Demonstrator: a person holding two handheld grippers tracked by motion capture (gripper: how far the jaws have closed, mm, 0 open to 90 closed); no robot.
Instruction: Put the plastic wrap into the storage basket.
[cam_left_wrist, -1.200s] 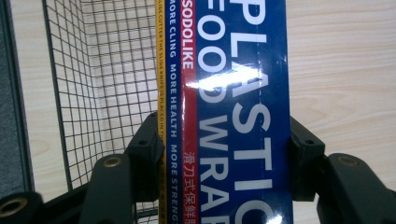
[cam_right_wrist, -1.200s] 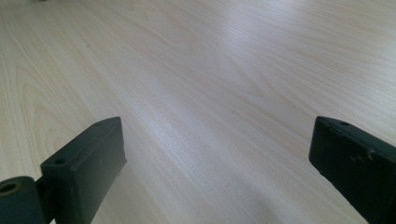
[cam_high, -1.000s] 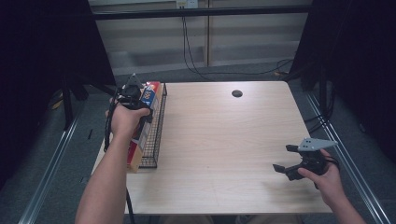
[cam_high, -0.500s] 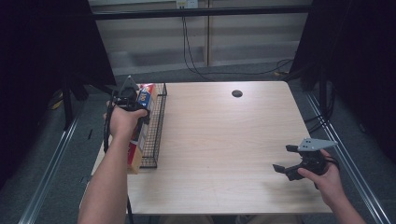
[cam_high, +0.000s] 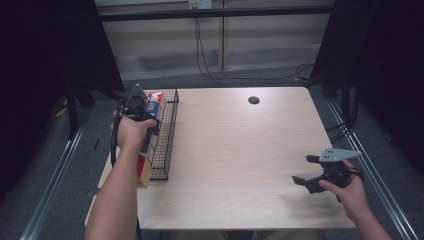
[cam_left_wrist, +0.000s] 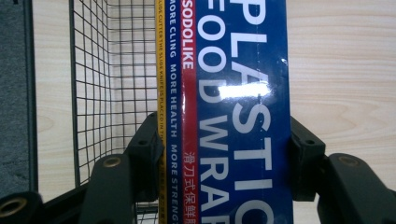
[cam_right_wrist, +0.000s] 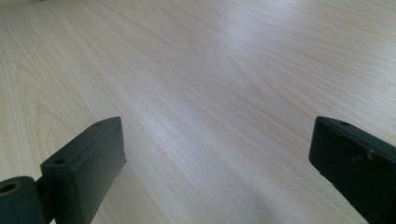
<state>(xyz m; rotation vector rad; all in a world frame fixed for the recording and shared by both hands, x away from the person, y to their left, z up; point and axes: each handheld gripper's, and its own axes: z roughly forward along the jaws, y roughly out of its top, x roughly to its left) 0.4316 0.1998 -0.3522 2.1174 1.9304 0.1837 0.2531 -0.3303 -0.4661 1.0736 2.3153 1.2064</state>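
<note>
At the table's left edge: wire basket (cam_high: 167, 135), black mesh, long and narrow, lying along the side of the wooden table (cam_high: 235, 150).
Left gripper (cam_high: 142, 111): held in the person's left hand (cam_high: 131, 134), above the basket's far half; its jaws are clamped on the plastic wrap box.
Plastic wrap box (cam_left_wrist: 233, 112): long carton, blue face with white lettering, a red stripe and a yellow edge; in the left gripper view it runs straight up between the two black jaws, one pad pressed on each long side.
Box position: gripped over the basket at the table's left side; mesh shows past its yellow edge, bare wood past its blue edge. Whether its underside touches the basket, I cannot tell.
Other carton (cam_high: 144, 170): tan and red end poking out below the left forearm, just beside the basket's near end.
Table centre: bare light wood with a small dark round hole (cam_high: 254, 100) near the far edge.
Right gripper (cam_high: 306, 171): held in the person's right hand (cam_high: 350, 187) near the table's front right corner, well apart from the basket.
Right jaws: spread wide, nothing between them; the right gripper view has wood grain alone in the gap.
Grey three-cornered plate (cam_high: 339, 154): sits on top of the right gripper.
</note>
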